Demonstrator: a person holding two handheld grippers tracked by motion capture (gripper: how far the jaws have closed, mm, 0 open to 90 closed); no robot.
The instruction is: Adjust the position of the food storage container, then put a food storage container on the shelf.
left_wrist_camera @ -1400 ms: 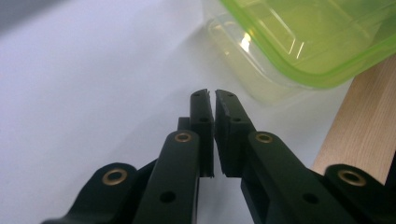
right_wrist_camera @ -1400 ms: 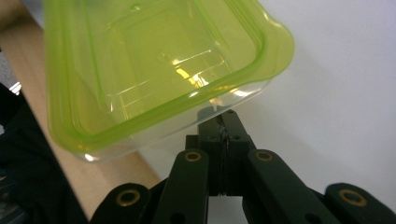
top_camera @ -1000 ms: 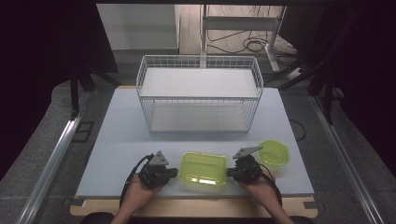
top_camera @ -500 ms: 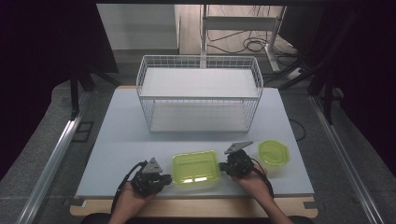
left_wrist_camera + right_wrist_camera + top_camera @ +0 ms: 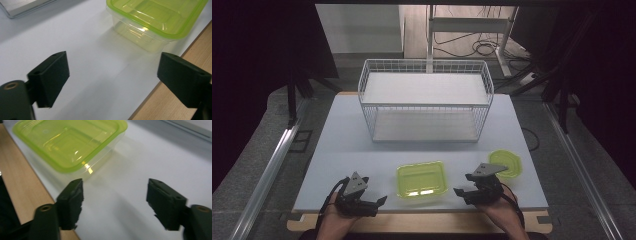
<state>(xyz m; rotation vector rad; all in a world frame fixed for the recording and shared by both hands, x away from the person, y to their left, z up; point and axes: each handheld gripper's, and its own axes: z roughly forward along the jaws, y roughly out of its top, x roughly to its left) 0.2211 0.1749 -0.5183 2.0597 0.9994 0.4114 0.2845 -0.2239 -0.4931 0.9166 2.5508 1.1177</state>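
From the high view, a rectangular clear plastic container with a lime-green lid [image 5: 421,179] sits near the front edge of the pale grey desk [image 5: 337,145], about midway along it. The left gripper [image 5: 381,201] lies to its left by the front edge, the right gripper [image 5: 459,192] to its right; both sets of jaws point inward at the container and stand apart from it. Both jaws have just been opening, with nothing between them. A smaller round lime-green plastic container [image 5: 506,163] rests just behind the right gripper, toward the desk's right edge. A white wire basket [image 5: 426,102], box-shaped with a fine grid, stands at the desk's back.

In the left gripper view, the matte black block-shaped jaws of the left gripper [image 5: 113,72] are spread wide over bare desk surface; the lidded container [image 5: 152,20] lies ahead of them, untouched, glossy and ribbed.

In the right gripper view, the right gripper [image 5: 115,195] likewise gapes empty, the container [image 5: 72,145] ahead, beyond its left jaw, close by but clear of it.
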